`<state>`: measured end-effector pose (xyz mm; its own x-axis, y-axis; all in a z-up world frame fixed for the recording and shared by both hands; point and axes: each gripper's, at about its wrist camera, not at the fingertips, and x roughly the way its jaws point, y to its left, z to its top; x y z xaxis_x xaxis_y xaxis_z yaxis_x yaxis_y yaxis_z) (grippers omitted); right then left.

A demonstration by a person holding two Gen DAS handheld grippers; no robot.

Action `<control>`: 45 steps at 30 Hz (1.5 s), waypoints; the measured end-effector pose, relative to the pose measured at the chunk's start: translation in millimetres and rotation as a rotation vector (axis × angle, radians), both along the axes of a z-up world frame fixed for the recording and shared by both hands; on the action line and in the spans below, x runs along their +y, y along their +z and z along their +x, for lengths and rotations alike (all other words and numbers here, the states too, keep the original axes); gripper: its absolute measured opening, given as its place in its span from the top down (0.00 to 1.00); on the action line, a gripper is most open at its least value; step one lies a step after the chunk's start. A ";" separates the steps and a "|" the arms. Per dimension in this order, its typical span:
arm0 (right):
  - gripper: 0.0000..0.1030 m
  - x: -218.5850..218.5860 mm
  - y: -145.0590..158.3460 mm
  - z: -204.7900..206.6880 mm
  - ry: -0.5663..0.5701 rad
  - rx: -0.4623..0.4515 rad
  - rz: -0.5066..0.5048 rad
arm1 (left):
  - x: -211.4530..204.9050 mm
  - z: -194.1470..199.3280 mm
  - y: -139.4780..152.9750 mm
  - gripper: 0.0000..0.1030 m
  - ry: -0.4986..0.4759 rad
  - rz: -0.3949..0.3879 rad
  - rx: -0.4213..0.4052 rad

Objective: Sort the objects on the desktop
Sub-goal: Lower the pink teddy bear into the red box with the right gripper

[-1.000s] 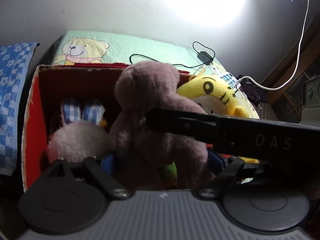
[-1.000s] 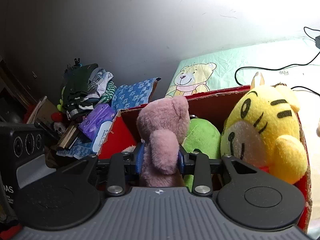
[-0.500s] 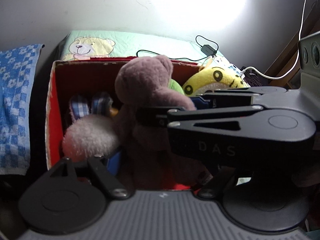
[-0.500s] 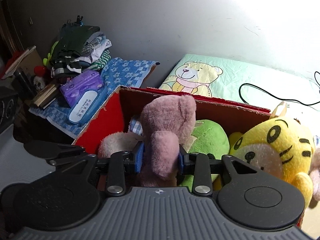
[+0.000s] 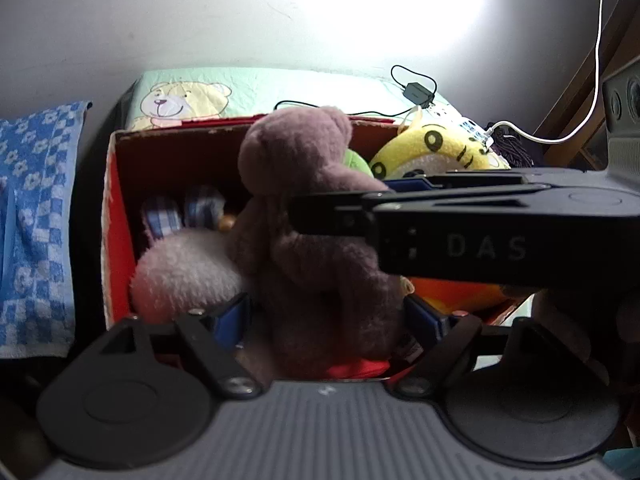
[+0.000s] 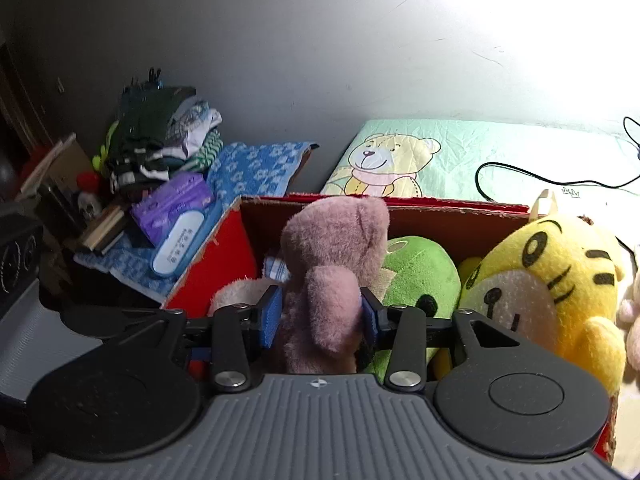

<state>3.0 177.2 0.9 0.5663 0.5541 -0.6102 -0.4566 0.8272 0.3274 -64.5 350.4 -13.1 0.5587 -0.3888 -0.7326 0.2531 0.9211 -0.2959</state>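
Observation:
A mauve teddy bear (image 5: 296, 168) (image 6: 332, 240) hangs upright over the open red cardboard box (image 5: 120, 216) (image 6: 208, 272). My right gripper (image 6: 320, 316) is shut on the bear's arm and side, blue pads pressed into the fur. In the left wrist view it reaches in from the right as a black bar (image 5: 320, 216). My left gripper (image 5: 330, 316) has its pads wide apart against both flanks of the bear's lower body. Inside the box sit a yellow tiger plush (image 6: 552, 280), a green plush (image 6: 420, 272) and a pale pink plush (image 5: 184, 272) with checked ears.
A blue flowered towel (image 5: 36, 220) lies left of the box. Behind the box is a green bear-print mat (image 6: 440, 152) with a black cable and charger (image 5: 416, 92). At far left are folded clothes (image 6: 160, 132), a purple pack (image 6: 176, 204) and a white case (image 6: 176, 244).
Both grippers keep the bear between their pads. The right gripper's body has swung across the right side of the left wrist view. The box now sits further right in that view.

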 end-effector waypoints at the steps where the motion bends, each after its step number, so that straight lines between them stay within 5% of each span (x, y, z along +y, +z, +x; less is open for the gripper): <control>1: 0.57 -4.3 1.1 -1.4 -0.010 -0.002 0.027 | 0.2 -1.0 3.1 0.19 0.006 -0.003 -0.011; 4: 0.59 -14.8 4.7 -5.7 -0.046 -0.015 0.091 | 0.4 -3.2 9.4 0.19 0.015 -0.007 -0.030; 9: 0.81 -19.0 2.7 -2.6 -0.079 0.009 0.120 | -4.8 -4.2 14.3 0.21 0.011 -0.020 -0.050; 23: 0.80 -4.5 -21.2 15.4 -0.060 0.088 0.115 | -9.9 20.2 -18.0 0.24 0.011 0.028 0.024; 36: 0.80 0.3 -20.4 15.8 -0.017 0.083 0.039 | -14.8 20.4 -19.6 0.22 0.020 0.055 0.046; 45: 0.69 -6.3 -15.2 10.9 -0.019 0.070 0.057 | -18.3 17.5 -17.1 0.15 0.032 0.068 0.046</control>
